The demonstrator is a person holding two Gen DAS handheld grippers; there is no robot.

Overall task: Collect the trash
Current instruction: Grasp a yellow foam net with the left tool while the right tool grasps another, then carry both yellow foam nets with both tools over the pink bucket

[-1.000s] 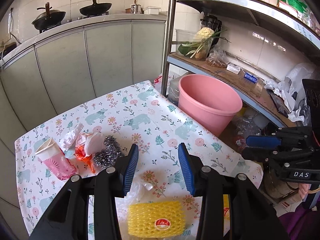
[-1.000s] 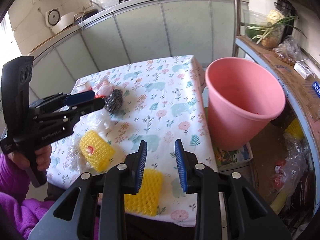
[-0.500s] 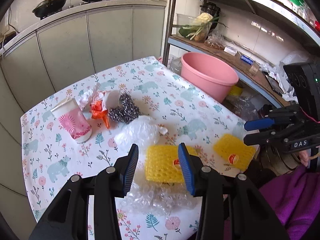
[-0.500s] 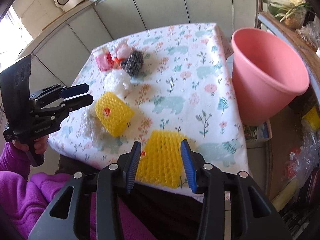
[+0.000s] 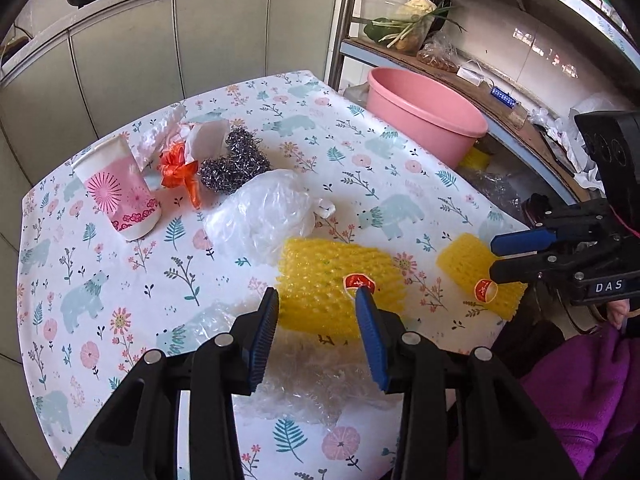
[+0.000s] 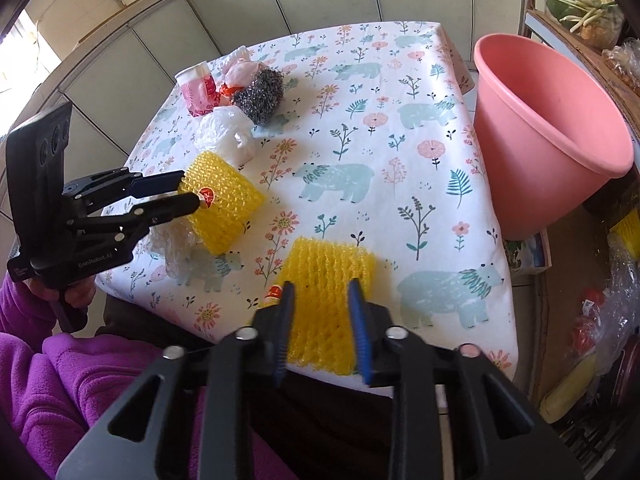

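Two yellow foam nets lie near the front edge of the flower-print table (image 5: 120,292). My left gripper (image 5: 318,304) hovers over the bigger net (image 5: 332,276), jaws closing, fingertips astride its near edge without squeezing it. In the right wrist view, this left gripper (image 6: 188,189) reaches the same net (image 6: 228,208) from the left. My right gripper (image 6: 320,292) is closing on the other net (image 6: 328,276), which fills the gap and looks pinched between the pads. The left wrist view shows the right gripper (image 5: 496,256) at that net (image 5: 464,268). A pink bucket (image 6: 548,132) stands right of the table.
Further back lie a clear plastic bag (image 5: 268,212), a steel scourer (image 5: 234,164), an orange ribbon (image 5: 178,168), a pink paper cup (image 5: 120,196) and crumpled wrappers (image 5: 168,136). Bubble wrap (image 5: 312,384) lies under my left gripper. A cluttered shelf (image 5: 500,100) runs behind the bucket.
Both grippers have sunk toward the table and tilted downward, each over its own yellow net. The right jaws opened, then narrowed around their net.
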